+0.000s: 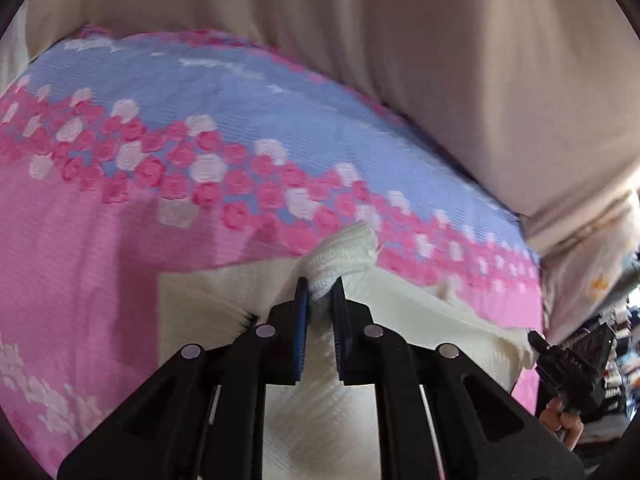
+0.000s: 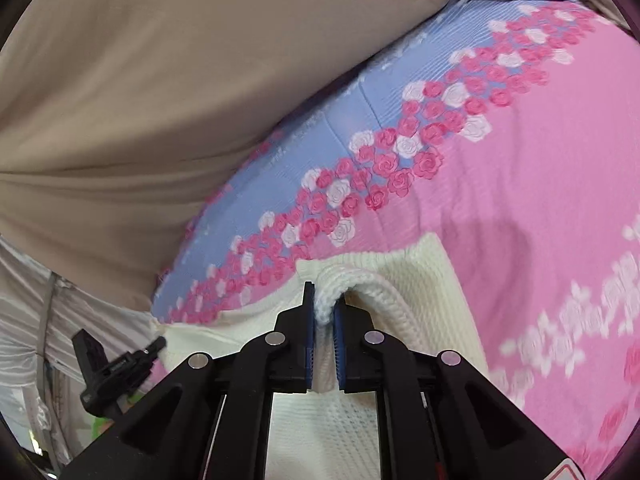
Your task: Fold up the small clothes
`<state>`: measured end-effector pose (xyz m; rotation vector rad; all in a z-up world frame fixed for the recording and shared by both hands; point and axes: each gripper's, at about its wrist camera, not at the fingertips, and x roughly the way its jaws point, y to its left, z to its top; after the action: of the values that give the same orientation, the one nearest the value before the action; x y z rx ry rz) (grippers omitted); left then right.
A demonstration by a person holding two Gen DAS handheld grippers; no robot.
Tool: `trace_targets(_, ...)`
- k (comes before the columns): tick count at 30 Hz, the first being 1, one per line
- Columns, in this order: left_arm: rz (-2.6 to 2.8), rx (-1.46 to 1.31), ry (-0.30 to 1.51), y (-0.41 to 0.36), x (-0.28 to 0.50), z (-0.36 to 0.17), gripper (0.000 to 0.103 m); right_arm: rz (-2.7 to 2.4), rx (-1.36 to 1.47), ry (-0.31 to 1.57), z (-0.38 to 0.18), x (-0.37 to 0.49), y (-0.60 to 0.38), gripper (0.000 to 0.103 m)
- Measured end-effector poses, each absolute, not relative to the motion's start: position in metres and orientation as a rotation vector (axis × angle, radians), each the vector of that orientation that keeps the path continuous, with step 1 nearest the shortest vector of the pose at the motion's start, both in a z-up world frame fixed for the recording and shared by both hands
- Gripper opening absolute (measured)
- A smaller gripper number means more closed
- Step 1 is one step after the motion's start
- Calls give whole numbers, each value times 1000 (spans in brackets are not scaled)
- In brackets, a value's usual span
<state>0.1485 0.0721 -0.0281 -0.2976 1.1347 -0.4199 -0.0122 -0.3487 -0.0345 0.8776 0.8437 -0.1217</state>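
White knit garment lies spread on a pink and blue bedcover printed with roses, and both grippers have hold of it. From the left wrist, the left gripper has its jaws nearly together, pinching a bunched ribbed edge that sticks up just past the fingertips; the rest of the cloth runs flat under the fingers and out to either side. From the right wrist, the right gripper is likewise closed to a narrow gap on a raised fold of ribbed edge, which arches away to the right, with more of the garment beneath it. Each gripper shows at the far edge of the other's view. A plain beige sheet lies beyond the bedcover.
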Motion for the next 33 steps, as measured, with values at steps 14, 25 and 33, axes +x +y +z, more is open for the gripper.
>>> trace_targets(14, -318, -282, 1224, 85, 154, -81, 61, -212, 527, 1002, -61, 12, -326, 56)
trace_targets(25, -281, -355, 1204, 123, 150, -49, 7, -220, 629, 857, -18, 5, -342, 6)
trace_targets(33, -228, -416, 1197, 138, 158, -69, 0, -260, 737, 1017, -76, 25, -368, 16)
